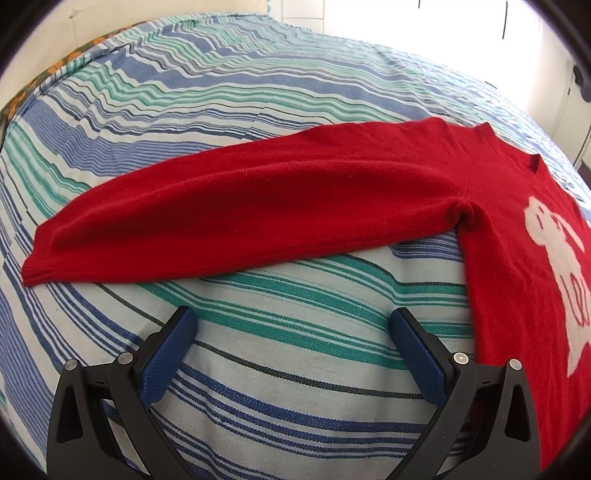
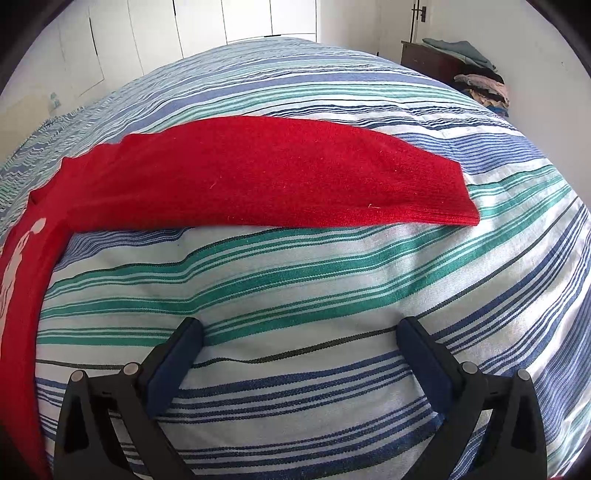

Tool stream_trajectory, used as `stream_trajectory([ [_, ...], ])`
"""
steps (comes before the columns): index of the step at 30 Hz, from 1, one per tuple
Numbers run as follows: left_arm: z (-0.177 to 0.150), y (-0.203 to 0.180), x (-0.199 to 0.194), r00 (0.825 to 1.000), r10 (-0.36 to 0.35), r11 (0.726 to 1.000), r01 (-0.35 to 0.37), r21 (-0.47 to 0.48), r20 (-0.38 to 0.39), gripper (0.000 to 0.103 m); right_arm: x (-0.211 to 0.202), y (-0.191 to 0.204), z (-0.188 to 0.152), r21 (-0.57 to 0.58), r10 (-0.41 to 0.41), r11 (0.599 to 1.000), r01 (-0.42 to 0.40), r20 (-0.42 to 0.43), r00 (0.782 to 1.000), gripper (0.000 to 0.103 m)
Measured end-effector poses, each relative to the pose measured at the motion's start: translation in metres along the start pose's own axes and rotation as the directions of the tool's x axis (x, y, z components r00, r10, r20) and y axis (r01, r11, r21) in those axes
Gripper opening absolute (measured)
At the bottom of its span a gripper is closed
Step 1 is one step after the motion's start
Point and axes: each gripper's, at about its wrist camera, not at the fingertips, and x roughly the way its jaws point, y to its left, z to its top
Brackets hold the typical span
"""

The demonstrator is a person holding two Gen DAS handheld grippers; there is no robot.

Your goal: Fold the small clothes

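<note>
Left gripper (image 1: 293,321) low in frame, jaws wide apart, empty, over striped bedspread (image 1: 295,369). Right gripper (image 2: 300,330) same: spread wide, nothing held. Sweater (image 1: 517,258) flat on bed, sleeves out; left sleeve (image 1: 240,210) crosses mid-frame, right sleeve (image 2: 277,173) likewise. We judge sleeve fold next: we pinch each cuff at edge, take one layer only, lift low, lay across chest without dragging body.

It was a home bedroom: a bed under a blue, green and white striped cover (image 2: 332,280), white wardrobe doors (image 2: 199,22) behind it, and folded clothes (image 2: 480,86) stacked on a dark dresser (image 2: 424,59).
</note>
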Motion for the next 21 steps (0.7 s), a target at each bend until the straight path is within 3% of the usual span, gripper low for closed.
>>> stream_trajectory([
  [9, 0.000, -0.002, 0.001, 1.000, 0.010, 1.000, -0.010, 0.007, 0.000, 0.103, 0.001, 0.005, 0.000, -0.007, -0.028, 1.000, 0.028, 0.003, 1.000, 0.103],
  [12, -0.001, -0.001, 0.001, 1.000, 0.001, 1.000, -0.001, -0.001, 0.000, 0.103, 0.001, 0.001, 0.001, 0.013, -0.001, 1.000, 0.001, 0.004, 1.000, 0.103],
  [16, -0.001, -0.002, 0.002, 1.000, 0.006, 1.000, -0.006, 0.002, -0.003, 0.103, 0.001, 0.001, 0.006, 0.000, 0.010, 1.000, -0.010, -0.049, 0.999, 0.103],
  [18, -0.002, -0.003, 0.001, 1.000, 0.010, 1.000, -0.010, 0.003, 0.001, 0.103, -0.007, -0.003, 0.009, 0.021, 0.075, 0.997, -0.074, -0.092, 0.993, 0.103],
  [19, -0.002, -0.002, 0.001, 1.000, 0.010, 1.000, -0.010, 0.003, 0.001, 0.103, -0.017, -0.007, 0.008, 0.057, 0.148, 0.988, -0.143, -0.083, 0.986, 0.103],
  [21, -0.001, -0.003, 0.002, 1.000, 0.008, 1.000, -0.008, 0.004, -0.013, 0.103, -0.042, -0.018, 0.006, 0.152, 0.314, 0.940, -0.305, -0.039, 0.949, 0.103],
])
